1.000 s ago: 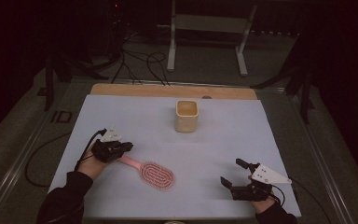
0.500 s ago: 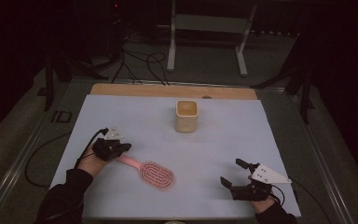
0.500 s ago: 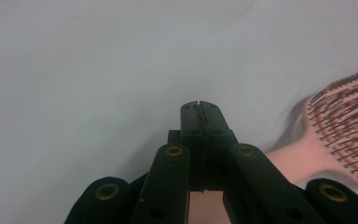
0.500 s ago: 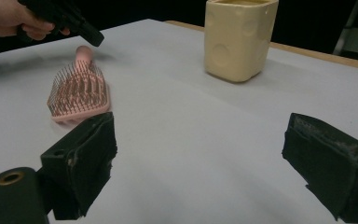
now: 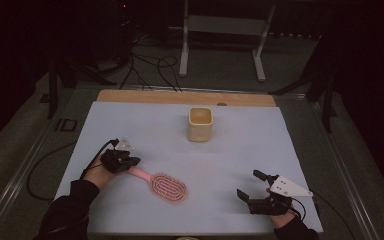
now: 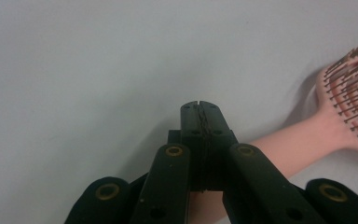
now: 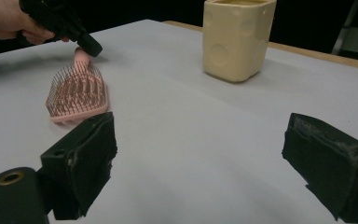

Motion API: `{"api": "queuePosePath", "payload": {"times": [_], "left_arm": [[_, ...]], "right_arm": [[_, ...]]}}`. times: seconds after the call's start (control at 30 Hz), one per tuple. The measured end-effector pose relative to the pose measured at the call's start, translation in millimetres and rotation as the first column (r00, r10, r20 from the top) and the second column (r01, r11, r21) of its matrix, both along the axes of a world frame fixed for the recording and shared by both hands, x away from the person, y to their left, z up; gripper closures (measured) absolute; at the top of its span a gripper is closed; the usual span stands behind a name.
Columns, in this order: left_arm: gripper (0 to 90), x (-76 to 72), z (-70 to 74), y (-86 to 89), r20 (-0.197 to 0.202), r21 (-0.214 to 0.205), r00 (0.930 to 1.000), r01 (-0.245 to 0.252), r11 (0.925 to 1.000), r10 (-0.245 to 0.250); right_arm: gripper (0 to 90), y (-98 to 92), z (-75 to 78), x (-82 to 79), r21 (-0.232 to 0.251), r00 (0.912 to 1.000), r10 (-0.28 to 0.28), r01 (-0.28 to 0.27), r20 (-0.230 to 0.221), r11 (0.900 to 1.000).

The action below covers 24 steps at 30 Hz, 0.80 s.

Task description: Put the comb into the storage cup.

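Observation:
A pink hairbrush point(image 5: 169, 187) lies bristles up on the pale sheet, left of centre, with its handle pointing toward the left hand. My left gripper point(image 5: 132, 161) sits over the end of that handle. In the left gripper view its jaws are shut, tip point(image 6: 199, 106) meshed with no gap, and the handle point(image 6: 289, 144) passes beneath them. The brush head there is blurred. My right gripper point(image 5: 250, 185) rests at the front right, open, with nothing between its pads point(image 7: 81, 154). In the right gripper view the brush point(image 7: 77, 93) and the left gripper point(image 7: 91, 49) sit at far left.
A cream square cup point(image 5: 200, 124) stands upright at the middle back of the sheet point(image 5: 130, 120), also seen as the cup point(image 7: 237, 37) in the right gripper view. A wooden strip point(image 5: 180, 97) edges the back. A cable point(image 5: 40, 170) trails off the left side.
The left hand has shifted slightly over the brush handle, and the brush has barely moved. The right gripper has stayed still and open.

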State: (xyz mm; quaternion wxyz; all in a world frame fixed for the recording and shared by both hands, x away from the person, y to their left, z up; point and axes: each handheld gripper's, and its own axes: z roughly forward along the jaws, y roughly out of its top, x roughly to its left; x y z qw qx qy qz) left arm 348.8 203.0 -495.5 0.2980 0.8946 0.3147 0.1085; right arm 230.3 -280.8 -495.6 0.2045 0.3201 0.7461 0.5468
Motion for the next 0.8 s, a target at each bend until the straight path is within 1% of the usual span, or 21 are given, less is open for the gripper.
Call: {"api": "queuePosePath", "payload": {"times": [0.27,0.3,0.33,0.4,0.5,0.53,0.6,0.67,0.73,0.8], "left_arm": [[90.0,-2.4,-1.9,2.8,-0.017,-0.011,0.9998,0.003,0.9999,-0.003],[90.0,-3.0,-3.2,3.8,-0.015,0.016,0.9999,0.006,0.9999,-0.006],[90.0,-3.1,-4.1,4.7,-0.017,0.024,0.9998,0.004,0.9997,-0.003],[90.0,-4.6,-5.2,6.3,-0.024,0.025,0.9997,0.003,0.9997,-0.002],[90.0,-6.2,-5.3,6.5,-0.024,0.024,0.9997,0.003,0.9997,-0.003],[90.0,-12.8,-3.2,7.7,-0.022,0.033,0.9996,0.018,0.9993,-0.017],[90.0,-16.8,-2.1,10.0,-0.028,0.034,0.9994,0.020,0.9992,-0.019],[90.0,-18.9,-1.7,10.8,-0.027,0.038,0.9995,0.019,0.9991,-0.018],[90.0,-24.6,-0.9,13.0,-0.029,0.045,0.9994,0.023,0.9987,-0.021],[90.0,-28.6,-1.0,14.1,-0.035,0.041,0.9990,0.028,0.9987,-0.027]], "right_arm": [[9.4,-0.3,0.1,-0.1,-0.001,1.0000,-0.004,0.004,-0.002,1.0000],[9.4,-0.2,0.2,-0.2,-0.003,1.0000,-0.004,0.004,0.001,1.0000],[9.4,-0.3,0.2,0.0,-0.002,1.0000,-0.004,0.004,0.003,1.0000],[9.4,-0.5,-0.1,0.2,-0.001,1.0000,-0.006,0.006,-0.002,1.0000],[9.4,-0.5,-0.1,0.0,-0.003,1.0000,-0.006,0.006,-0.002,1.0000],[9.4,-1.1,1.3,-0.8,0.000,0.9999,-0.009,0.009,0.005,1.0000],[9.4,-1.5,0.7,-0.2,0.004,0.9999,-0.011,0.011,-0.003,0.9999],[9.4,-1.2,0.2,0.0,0.002,1.0000,-0.009,0.009,-0.003,1.0000],[9.4,-0.3,0.8,-0.3,0.001,1.0000,-0.007,0.007,0.001,1.0000],[9.4,-0.2,0.7,-0.3,0.001,1.0000,-0.009,0.009,0.000,1.0000]]}}
